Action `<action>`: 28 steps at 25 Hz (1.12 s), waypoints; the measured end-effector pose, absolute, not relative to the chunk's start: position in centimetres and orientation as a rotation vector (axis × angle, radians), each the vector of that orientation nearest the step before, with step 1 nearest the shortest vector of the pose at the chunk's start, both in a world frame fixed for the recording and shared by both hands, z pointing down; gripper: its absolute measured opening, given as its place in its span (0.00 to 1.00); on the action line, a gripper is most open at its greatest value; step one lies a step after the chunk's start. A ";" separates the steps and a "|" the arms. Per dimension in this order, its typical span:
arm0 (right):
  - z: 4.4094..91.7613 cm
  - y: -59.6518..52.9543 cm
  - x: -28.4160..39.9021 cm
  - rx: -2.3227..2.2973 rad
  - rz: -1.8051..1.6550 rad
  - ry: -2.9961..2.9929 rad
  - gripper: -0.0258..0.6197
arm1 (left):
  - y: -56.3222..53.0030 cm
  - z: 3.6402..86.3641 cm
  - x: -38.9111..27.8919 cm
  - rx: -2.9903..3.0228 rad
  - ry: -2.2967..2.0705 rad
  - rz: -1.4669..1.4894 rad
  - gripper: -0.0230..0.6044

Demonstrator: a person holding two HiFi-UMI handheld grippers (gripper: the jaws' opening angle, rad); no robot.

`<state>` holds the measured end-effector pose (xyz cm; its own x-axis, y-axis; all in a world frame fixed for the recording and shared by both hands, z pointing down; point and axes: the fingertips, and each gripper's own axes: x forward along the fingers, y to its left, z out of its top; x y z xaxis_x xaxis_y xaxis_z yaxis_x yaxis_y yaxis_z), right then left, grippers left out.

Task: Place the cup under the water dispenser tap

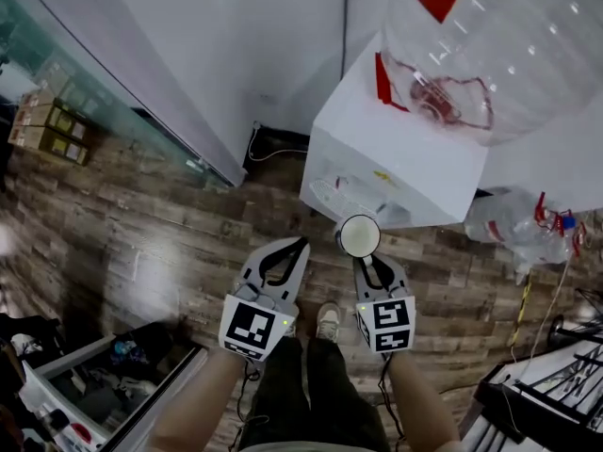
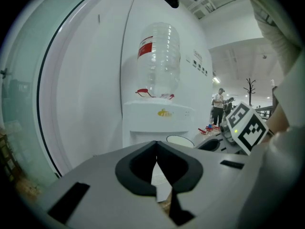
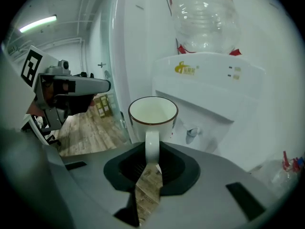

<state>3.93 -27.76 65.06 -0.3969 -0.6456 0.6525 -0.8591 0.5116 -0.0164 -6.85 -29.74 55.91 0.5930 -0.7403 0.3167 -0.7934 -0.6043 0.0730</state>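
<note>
The right gripper (image 3: 151,152) has its jaws clamped on the handle of the white cup (image 3: 153,114), which sits upright and empty just off the jaw tips, held in the air. Beside it the left gripper (image 2: 156,144) has its jaws together with nothing between them. Just past the cup stands the white water dispenser (image 3: 209,85). Its tap (image 3: 190,133) shows to the right of the cup, which is not under it. A clear bottle (image 3: 202,18) tops the dispenser, and a wooden floor (image 1: 170,243) lies below.
</note>
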 end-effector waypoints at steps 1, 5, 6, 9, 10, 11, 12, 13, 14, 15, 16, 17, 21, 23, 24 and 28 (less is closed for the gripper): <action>65.9 -28.2 4.0 1.233 0.473 -2.170 0.14 | -30.1 56.7 -6.8 2.617 -1.280 0.388 0.05; 69.4 -29.7 4.2 1.265 0.458 -2.157 0.14 | -31.2 59.7 -6.2 2.627 -1.267 0.405 0.05; 70.3 -30.1 4.3 1.272 0.454 -2.150 0.14 | -31.4 60.4 -6.0 2.625 -1.260 0.404 0.05; 73.0 -31.1 4.9 1.297 0.442 -2.120 0.14 | -32.1 62.9 -5.6 2.613 -1.240 0.414 0.05; 73.8 -31.3 5.0 1.301 0.439 -2.108 0.14 | -32.3 63.6 -5.5 2.607 -1.235 0.419 0.05; 74.7 -31.6 5.1 1.303 0.438 -2.098 0.14 | -32.4 64.3 -5.4 2.601 -1.231 0.422 0.05; 75.4 -31.8 5.2 1.304 0.438 -2.091 0.14 | -32.6 64.9 -5.4 2.594 -1.228 0.422 0.05; 76.1 -32.2 5.3 1.305 0.436 -2.086 0.14 | -32.8 65.5 -5.4 2.588 -1.226 0.420 0.05; 76.7 -32.5 5.4 1.306 0.431 -2.085 0.14 | -33.0 66.1 -5.3 2.581 -1.225 0.420 0.05; 77.4 -32.9 5.5 1.307 0.426 -2.084 0.14 | -33.2 66.7 -5.2 2.577 -1.222 0.423 0.05; 78.1 -33.3 5.7 1.306 0.422 -2.081 0.14 | -33.5 67.3 -5.1 2.573 -1.219 0.426 0.05; 78.7 -33.6 6.0 1.306 0.420 -2.075 0.14 | -33.7 67.9 -4.9 2.570 -1.214 0.427 0.05; 80.7 -34.5 6.8 1.349 0.433 -2.043 0.14 | -34.3 70.0 -4.8 2.543 -1.206 0.418 0.05; 81.4 -34.9 7.1 1.384 0.463 -2.038 0.14 | -34.5 70.7 -4.7 2.530 -1.198 0.416 0.05; 81.8 -35.2 7.2 1.394 0.473 -2.039 0.14 | -34.7 71.0 -4.7 2.523 -1.194 0.412 0.05; 83.3 -35.4 7.4 1.368 0.459 -2.043 0.15 | -35.2 72.0 -4.4 2.489 -1.195 0.404 0.05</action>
<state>7.36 -35.42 83.26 -0.2629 -0.6957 0.6685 -0.9147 0.4002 0.0568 -4.38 -35.25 72.03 0.6039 -0.6908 0.3975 -0.7903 -0.5836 0.1865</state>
